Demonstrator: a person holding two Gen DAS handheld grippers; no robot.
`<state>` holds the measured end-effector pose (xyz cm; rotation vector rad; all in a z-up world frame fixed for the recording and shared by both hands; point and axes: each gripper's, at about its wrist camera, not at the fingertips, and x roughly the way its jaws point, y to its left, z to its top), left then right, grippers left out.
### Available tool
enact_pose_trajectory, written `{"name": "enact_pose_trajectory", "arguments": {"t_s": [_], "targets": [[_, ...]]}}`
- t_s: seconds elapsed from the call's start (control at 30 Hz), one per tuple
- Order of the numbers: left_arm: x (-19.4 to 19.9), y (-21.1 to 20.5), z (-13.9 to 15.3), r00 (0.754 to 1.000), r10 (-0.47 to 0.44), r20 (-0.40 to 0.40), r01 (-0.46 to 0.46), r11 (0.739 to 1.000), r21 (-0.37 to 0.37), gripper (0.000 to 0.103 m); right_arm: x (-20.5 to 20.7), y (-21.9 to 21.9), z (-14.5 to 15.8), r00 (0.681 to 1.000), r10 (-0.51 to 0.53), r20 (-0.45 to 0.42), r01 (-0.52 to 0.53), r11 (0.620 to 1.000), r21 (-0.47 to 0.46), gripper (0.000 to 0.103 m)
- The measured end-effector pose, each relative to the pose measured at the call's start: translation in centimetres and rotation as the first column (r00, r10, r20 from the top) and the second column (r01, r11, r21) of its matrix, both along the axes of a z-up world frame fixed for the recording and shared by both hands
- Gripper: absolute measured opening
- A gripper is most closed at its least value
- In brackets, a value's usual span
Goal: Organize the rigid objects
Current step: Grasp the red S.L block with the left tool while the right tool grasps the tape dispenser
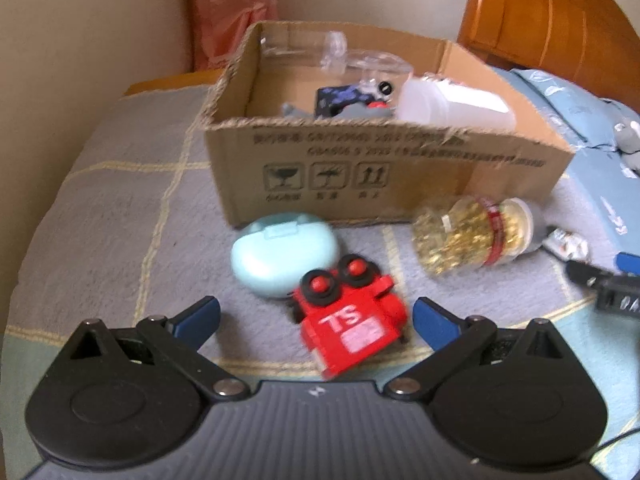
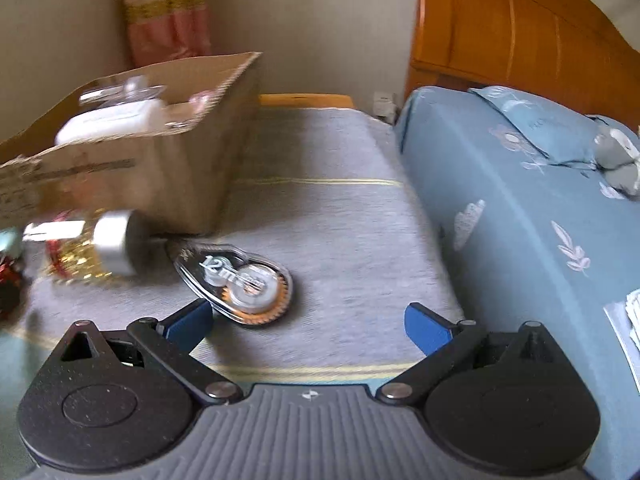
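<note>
A: How is the left gripper being held?

B: It is being held spread wide and angled downward, with nothing pinched. The red toy truck is lying between its blue pads, untouched, so a grasp from both sides is probably being lined up.

A: And beyond the truck?

B: The pale blue case is resting just behind it on the bed, and the jar of gold beads is lying on its side nearer the cardboard box. The box is being used as the collecting place; several things are already inside.

A: The right gripper?

B: It is also being kept spread and empty. The correction tape dispenser is lying just ahead of its left pad, near the box's corner, likely being left for a later pick.
</note>
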<state>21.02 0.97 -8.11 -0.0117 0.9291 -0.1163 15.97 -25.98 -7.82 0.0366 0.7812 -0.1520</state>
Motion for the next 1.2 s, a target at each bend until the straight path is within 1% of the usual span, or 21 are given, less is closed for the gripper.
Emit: {"name": "enact_pose_trajectory", "arguments": {"t_s": [0.23, 0.33, 0.4, 0.43, 0.47, 0.53, 0.6, 0.7, 0.77, 0.8, 0.87, 0.93, 1.0, 1.07, 1.17, 1.2], "targets": [[-0.6, 0.2, -0.1, 0.999, 0.039, 0.003, -0.039, 0.999, 0.028, 0.102, -0.3, 0.3, -0.2, 1.0, -0.022, 0.018, 0.022, 1.0, -0.004, 0.103], [-0.6, -0.4, 0.2, 0.999, 0.05, 0.005, -0.05, 0.999, 0.02, 0.097, -0.5, 0.6, -0.2, 1.0, -0.023, 0.017, 0.023, 1.0, -0.004, 0.103], [-0.6, -0.9, 0.3, 0.999, 0.047, -0.002, -0.047, 0.999, 0.001, 0.088, -0.6, 0.9, 0.0, 1.0, -0.02, 0.011, 0.02, 1.0, 0.0, 0.103], [-0.7, -1.2, 0.4, 0.999, 0.05, 0.008, -0.05, 0.999, 0.012, 0.081, -0.6, 0.9, 0.0, 1.0, -0.014, 0.01, 0.013, 1.0, 0.003, 0.103], [-0.8, -1.5, 0.4, 0.999, 0.045, 0.014, -0.045, 0.999, 0.024, 0.071, -0.6, 0.9, 0.0, 1.0, -0.002, 0.013, 0.002, 1.0, 0.006, 0.103], [-0.9, -1.8, 0.6, 0.999, 0.03, 0.029, -0.031, 0.999, 0.043, 0.062, -0.3, 1.1, -0.1, 1.0, 0.014, 0.018, -0.013, 1.0, -0.01, 0.103], [-1.0, -1.8, 0.6, 0.999, 0.024, 0.024, -0.025, 0.999, 0.039, 0.061, 0.1, 0.6, 0.0, 1.0, -0.003, 0.019, 0.004, 1.0, -0.017, 0.103], [-1.0, -1.6, 0.7, 1.0, 0.018, 0.022, -0.019, 0.999, 0.039, 0.061, 0.6, -0.8, 0.0, 0.997, -0.068, 0.022, 0.068, 0.997, -0.023, 0.103], [-1.0, -1.6, 0.6, 1.0, 0.012, 0.023, -0.013, 0.999, 0.043, 0.061, 0.9, -1.7, 0.1, 0.994, -0.107, 0.014, 0.107, 0.994, -0.004, 0.103], [-1.0, -1.6, 0.6, 1.0, 0.01, 0.024, -0.011, 0.999, 0.044, 0.061, 0.7, -2.0, 0.3, 0.994, -0.107, 0.013, 0.107, 0.994, 0.025, 0.103], [-1.0, -1.7, 0.6, 1.0, 0.011, 0.026, -0.012, 0.999, 0.044, 0.061, 0.3, -1.8, 0.4, 0.997, -0.078, 0.028, 0.076, 0.995, 0.072, 0.103], [-1.0, -1.7, 0.6, 1.0, 0.016, 0.025, -0.017, 0.999, 0.042, 0.061, 0.0, -0.8, 0.6, 0.999, -0.003, 0.05, -0.001, 0.996, 0.087, 0.103], [-0.9, -1.8, 0.6, 1.0, 0.015, 0.025, -0.016, 0.999, 0.043, 0.061, -0.1, 0.2, 0.6, 0.996, 0.055, 0.07, -0.06, 0.996, 0.072, 0.103], [-1.0, -1.8, 0.6, 1.0, 0.012, 0.025, -0.013, 0.999, 0.042, 0.061, 0.5, 1.1, 0.4, 0.991, 0.111, 0.068, -0.115, 0.992, 0.047, 0.103], [-0.9, -1.7, 0.5, 1.0, 0.014, 0.023, -0.015, 0.999, 0.04, 0.061, 1.7, 1.7, -0.1, 0.991, 0.13, 0.044, -0.131, 0.991, 0.014, 0.103], [-0.9, -1.7, 0.5, 1.0, 0.014, 0.024, -0.015, 0.999, 0.041, 0.061, 1.9, 1.9, -0.2, 0.99, 0.131, 0.049, -0.131, 0.991, 0.007, 0.103]]}}
